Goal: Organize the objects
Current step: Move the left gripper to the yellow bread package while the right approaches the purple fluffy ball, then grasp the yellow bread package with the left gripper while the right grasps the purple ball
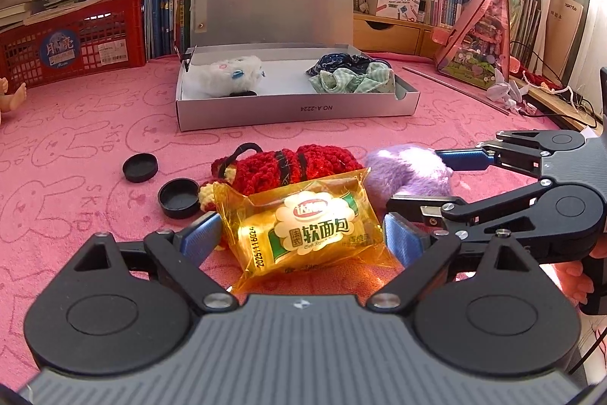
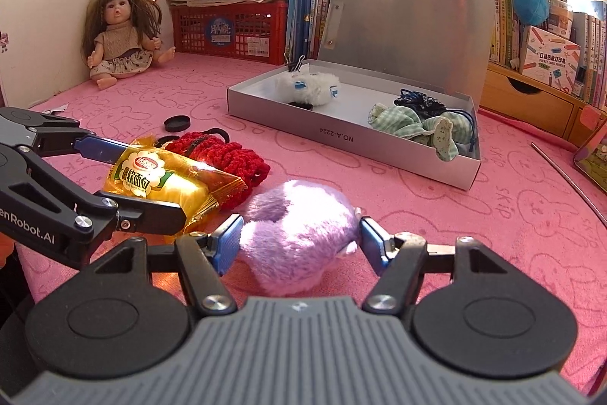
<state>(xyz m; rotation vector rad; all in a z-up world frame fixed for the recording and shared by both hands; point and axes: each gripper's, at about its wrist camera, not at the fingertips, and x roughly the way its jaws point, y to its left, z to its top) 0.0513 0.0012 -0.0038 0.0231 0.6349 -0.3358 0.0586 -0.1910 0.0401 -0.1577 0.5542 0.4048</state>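
Observation:
A yellow bread packet [image 1: 303,234] lies on the pink cloth between the wide-apart fingers of my left gripper [image 1: 301,238], which is open; its pads stand beside the wrapper's edges. From the right wrist view the same left gripper [image 2: 151,183] straddles the packet [image 2: 159,177]. A purple plush toy [image 2: 296,234] sits between the blue pads of my right gripper [image 2: 299,245], and both pads touch its fur. In the left wrist view the right gripper [image 1: 413,177] holds the purple plush [image 1: 406,169] from the right. A red crochet pouch [image 1: 288,166] lies just behind the packet.
An open silver box [image 1: 296,111] stands further back, with a white plush [image 1: 231,73] and a bundle of green checked cloth [image 1: 353,78] inside. Two black caps [image 1: 140,167] lie at the left. A doll [image 2: 121,37], a red basket [image 1: 76,40], books and a metal rod [image 2: 569,177] ring the cloth.

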